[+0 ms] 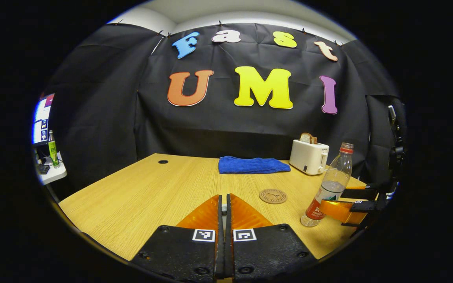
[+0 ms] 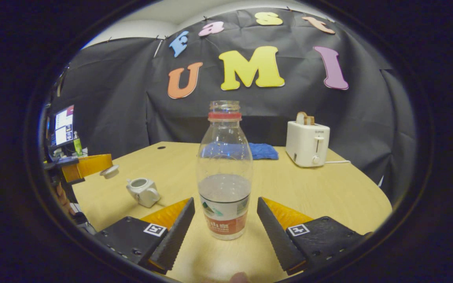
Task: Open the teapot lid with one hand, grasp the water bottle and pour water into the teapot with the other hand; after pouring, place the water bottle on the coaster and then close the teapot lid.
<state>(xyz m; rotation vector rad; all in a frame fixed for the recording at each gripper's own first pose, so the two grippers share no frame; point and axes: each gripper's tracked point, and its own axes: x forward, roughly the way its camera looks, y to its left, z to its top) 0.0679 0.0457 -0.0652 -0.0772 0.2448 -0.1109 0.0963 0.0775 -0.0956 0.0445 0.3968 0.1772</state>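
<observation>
Right gripper (image 2: 224, 230) jaws apart, straddling the water bottle (image 2: 224, 173) low at its label, not touching yet. Bottle looks like thin clear plastic, uncapped, under half full — light, squashy, probably slick, so I'd grip at the label band and keep it upright. Left gripper (image 1: 222, 220) jaws together, clamped on the lid (image 2: 109, 171), held up beside the open teapot (image 2: 143, 191) — small, white, likely ceramic, fragile. Coaster (image 1: 273, 195) lies farther out on the table (image 1: 148, 192), before the blue cloth (image 1: 253, 164) and toaster (image 1: 309, 156)

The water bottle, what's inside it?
The water bottle has clear water in its lower part, empty above, no cap on. The label hides the very bottom.
</observation>
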